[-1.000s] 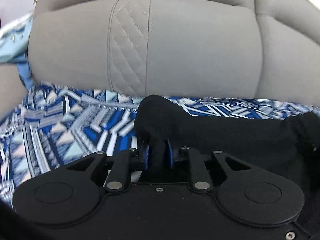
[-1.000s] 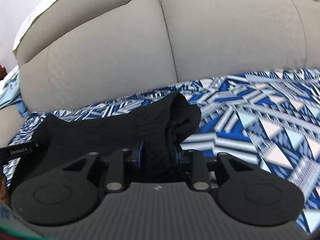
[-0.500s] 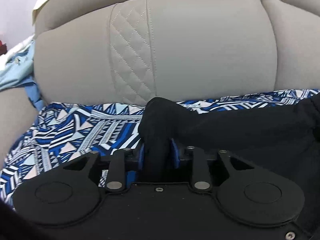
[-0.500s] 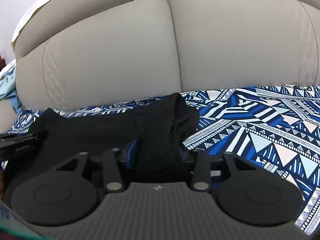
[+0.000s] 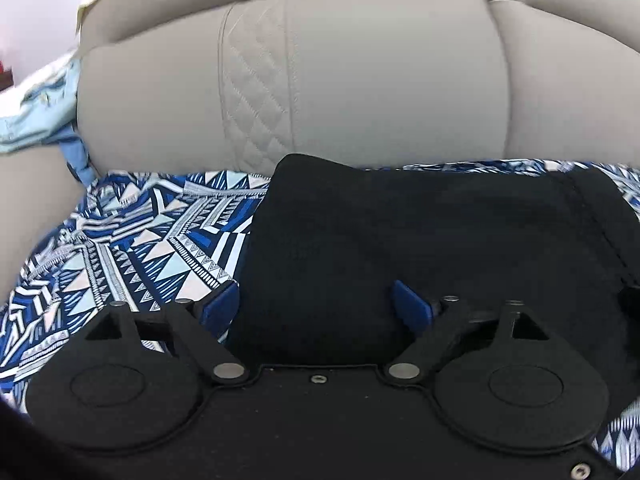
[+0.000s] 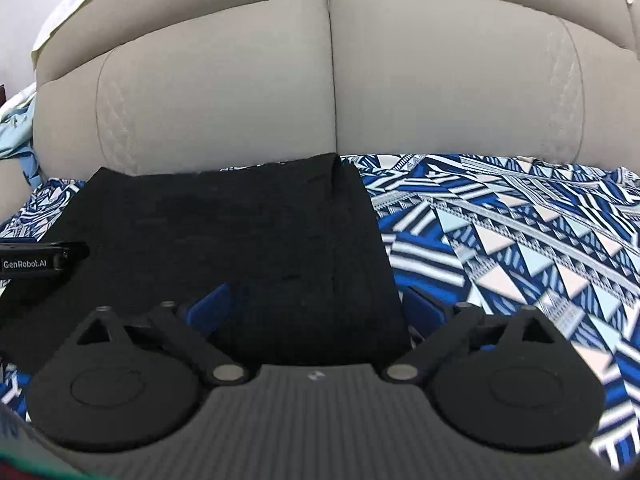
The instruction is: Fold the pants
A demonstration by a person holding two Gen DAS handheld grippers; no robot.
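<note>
The black pants [image 5: 420,240] lie folded flat on a blue patterned sheet [image 5: 132,248], close to the sofa back. My left gripper [image 5: 316,308] is open, its blue pads spread over the left part of the pants. My right gripper [image 6: 316,304] is open over the right part of the pants [image 6: 240,232], its pads wide apart. The left gripper's side [image 6: 36,260] shows at the left edge of the right wrist view.
A grey sofa backrest [image 5: 360,80] rises just behind the pants. A light blue cloth [image 5: 36,120] lies at the far left on the armrest. The patterned sheet [image 6: 520,240] stretches to the right of the pants.
Both grippers have opened and let go of the pants. The bunched fabric they held now lies flat on the sheet.
</note>
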